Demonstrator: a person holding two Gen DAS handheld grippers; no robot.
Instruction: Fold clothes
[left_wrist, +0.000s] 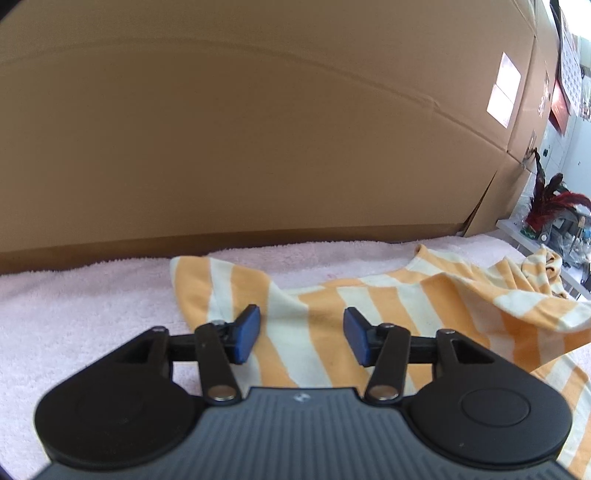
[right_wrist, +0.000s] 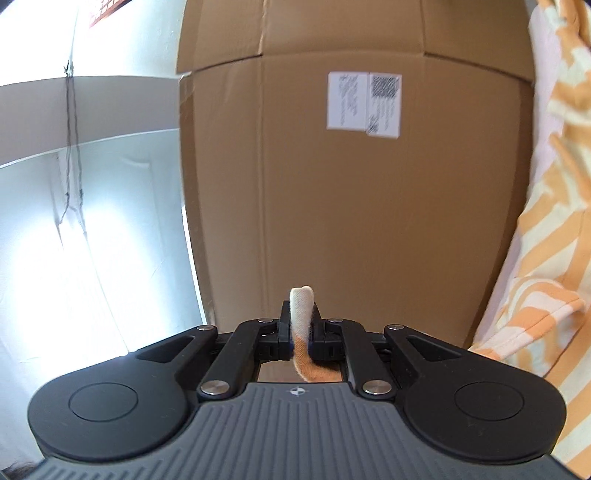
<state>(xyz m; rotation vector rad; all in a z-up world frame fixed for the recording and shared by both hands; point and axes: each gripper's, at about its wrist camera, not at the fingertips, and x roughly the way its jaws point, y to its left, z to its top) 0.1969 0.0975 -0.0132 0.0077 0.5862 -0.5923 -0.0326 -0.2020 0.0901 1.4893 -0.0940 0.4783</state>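
Stripes fill the lower half of the left wrist view: an orange-and-cream striped cotton shirt (left_wrist: 332, 306) lies spread on a pale pink fluffy towel (left_wrist: 81, 295) that covers the surface below. One flat corner of the shirt points up toward the big brown cardboard box (left_wrist: 258, 129) standing along the far edge of the towel. Over on the right side the cloth rises off the towel in a raised, rumpled fold.

Left gripper (left_wrist: 301, 334) hangs low over the shirt, its blue-padded fingers (left_wrist: 247, 332) parted about halfway, and nothing is pinched between them. Striped cloth shows in the gap, lying flat beneath, and the pads are not pressing on it.

Now the right wrist view, and here there is a grip. Right gripper (right_wrist: 302, 325) has its fingers drawn in tight on a bunched edge of the shirt: a cream nub of fabric (right_wrist: 302, 306) pokes out past the tips, and an orange bit trails back toward the gripper body. More of the shirt (right_wrist: 546, 258) drapes down the right edge of this view, blurred in places. Straight ahead is the same cardboard box (right_wrist: 351, 221), with a white printed shipping label (right_wrist: 364, 105) stuck on its face. To the left, a bright white wall (right_wrist: 92, 184).
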